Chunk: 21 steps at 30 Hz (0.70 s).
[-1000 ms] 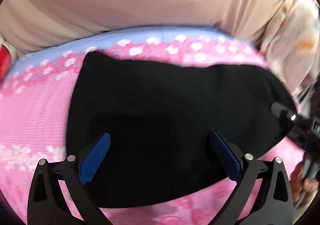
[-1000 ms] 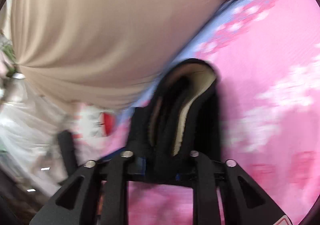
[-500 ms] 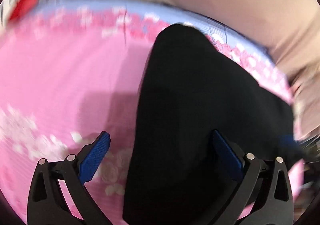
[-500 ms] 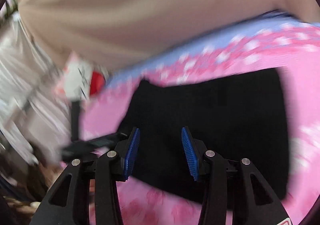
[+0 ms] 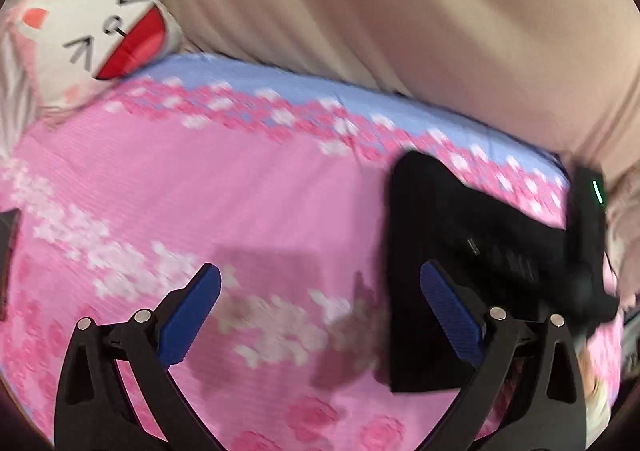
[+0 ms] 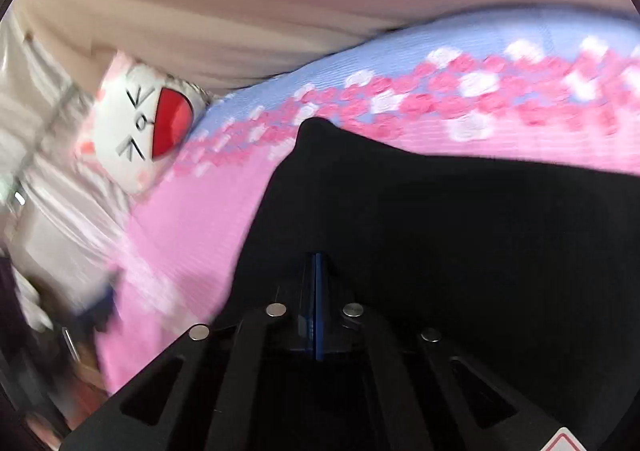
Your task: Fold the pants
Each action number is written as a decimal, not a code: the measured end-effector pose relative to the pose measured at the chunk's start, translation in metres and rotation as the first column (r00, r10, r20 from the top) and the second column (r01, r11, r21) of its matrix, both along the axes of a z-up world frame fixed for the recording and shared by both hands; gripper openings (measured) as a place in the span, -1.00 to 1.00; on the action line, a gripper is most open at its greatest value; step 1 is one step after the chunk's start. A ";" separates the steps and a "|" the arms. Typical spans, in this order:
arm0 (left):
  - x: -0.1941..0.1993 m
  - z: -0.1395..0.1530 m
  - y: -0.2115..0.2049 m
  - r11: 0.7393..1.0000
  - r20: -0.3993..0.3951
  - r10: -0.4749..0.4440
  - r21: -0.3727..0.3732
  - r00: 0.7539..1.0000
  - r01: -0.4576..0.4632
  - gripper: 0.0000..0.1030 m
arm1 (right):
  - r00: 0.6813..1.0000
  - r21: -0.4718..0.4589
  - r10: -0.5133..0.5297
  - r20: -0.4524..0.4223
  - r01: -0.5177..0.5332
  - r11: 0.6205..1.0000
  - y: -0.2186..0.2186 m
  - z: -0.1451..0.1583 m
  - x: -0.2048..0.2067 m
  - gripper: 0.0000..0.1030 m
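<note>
Honestly floppy, light black pants (image 6: 460, 235): right gripper (image 6: 316, 303) clenched over them, left gripper (image 5: 320, 315) released; better grabbed by a folded edge.

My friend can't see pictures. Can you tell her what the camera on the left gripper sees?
The left hand-held gripper is open and empty above a pink flowery bedspread. Folded black pants lie on it to the right, with the right hand-held gripper over their far end. A cat-face pillow sits at the top left.
</note>
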<state>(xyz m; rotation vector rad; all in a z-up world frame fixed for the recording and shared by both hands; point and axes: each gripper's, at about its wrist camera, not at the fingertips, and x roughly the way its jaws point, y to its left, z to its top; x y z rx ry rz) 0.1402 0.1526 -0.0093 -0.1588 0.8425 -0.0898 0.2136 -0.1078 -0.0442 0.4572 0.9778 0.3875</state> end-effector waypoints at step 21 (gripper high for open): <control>0.011 -0.061 -0.062 0.888 -0.136 -0.229 -0.435 0.964 0.150 0.90 | 0.898 0.247 -0.438 -0.044 0.435 0.866 -0.183 -0.012 -0.192 0.64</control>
